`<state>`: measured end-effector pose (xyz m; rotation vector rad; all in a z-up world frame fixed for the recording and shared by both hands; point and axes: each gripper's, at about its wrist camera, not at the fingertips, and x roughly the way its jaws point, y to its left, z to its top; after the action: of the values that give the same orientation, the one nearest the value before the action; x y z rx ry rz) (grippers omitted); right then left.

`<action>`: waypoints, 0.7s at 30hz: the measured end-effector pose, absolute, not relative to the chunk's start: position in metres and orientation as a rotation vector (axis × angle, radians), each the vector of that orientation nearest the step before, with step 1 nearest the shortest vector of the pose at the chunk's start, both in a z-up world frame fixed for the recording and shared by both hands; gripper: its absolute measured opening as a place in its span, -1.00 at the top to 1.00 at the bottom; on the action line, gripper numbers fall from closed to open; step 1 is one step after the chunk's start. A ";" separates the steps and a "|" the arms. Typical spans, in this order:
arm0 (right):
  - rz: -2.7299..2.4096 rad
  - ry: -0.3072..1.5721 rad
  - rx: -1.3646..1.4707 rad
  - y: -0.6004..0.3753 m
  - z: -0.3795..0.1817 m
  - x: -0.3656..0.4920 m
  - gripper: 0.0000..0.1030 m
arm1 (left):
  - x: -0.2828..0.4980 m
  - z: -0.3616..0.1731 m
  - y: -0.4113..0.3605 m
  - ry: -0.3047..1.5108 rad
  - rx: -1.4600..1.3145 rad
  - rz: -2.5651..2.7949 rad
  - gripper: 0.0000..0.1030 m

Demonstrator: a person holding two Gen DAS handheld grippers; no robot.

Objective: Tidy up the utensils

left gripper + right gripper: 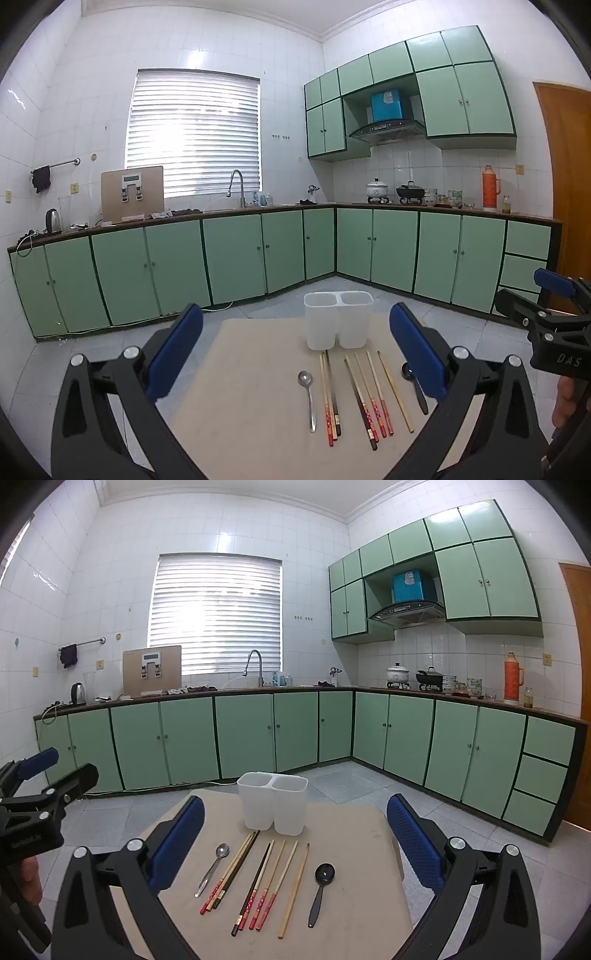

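Both tongs hang released, blue pads spread wide with nothing between them: the left tongs [295, 354] and the right tongs [295, 842] hover side by side over the near edge of the worktop [354, 834], each pointing toward the far side.

On that beige worktop, at its far edge, stands the white two-compartment holder [273, 801], upright, and as far as its cloudy walls let me judge, both compartments are empty. So the sorting has not begun; everything is left to do.

Just near of the holder lie the chopsticks [258, 882] in a loose fan of about seven, some with red patterned ends, their tips aimed at the holder and a few close to touching its base. Right of them, apart, lies the black spoon [320, 890]; left of them the metal spoon [212, 867], smallest of the lot.

Room is good: the worktop is bare to the left and right of the row, and the tiled floor opens beyond every edge. The holder sits close to the far edge, so a push could tip it off.
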<state>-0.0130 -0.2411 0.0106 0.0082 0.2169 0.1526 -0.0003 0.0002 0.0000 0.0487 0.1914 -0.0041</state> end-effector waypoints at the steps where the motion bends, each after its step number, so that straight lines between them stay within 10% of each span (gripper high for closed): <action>1: 0.152 0.217 0.010 -0.241 0.011 -0.013 -0.88 | 0.000 0.000 0.000 0.193 0.048 -0.004 -0.90; 21: 0.154 0.215 0.015 -0.240 0.010 -0.013 -0.88 | -0.004 0.004 0.001 0.189 0.050 -0.001 -0.90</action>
<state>-0.0127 -0.2404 0.0098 0.0152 0.2149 0.1538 -0.0039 0.0007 0.0043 0.0495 0.1887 -0.0013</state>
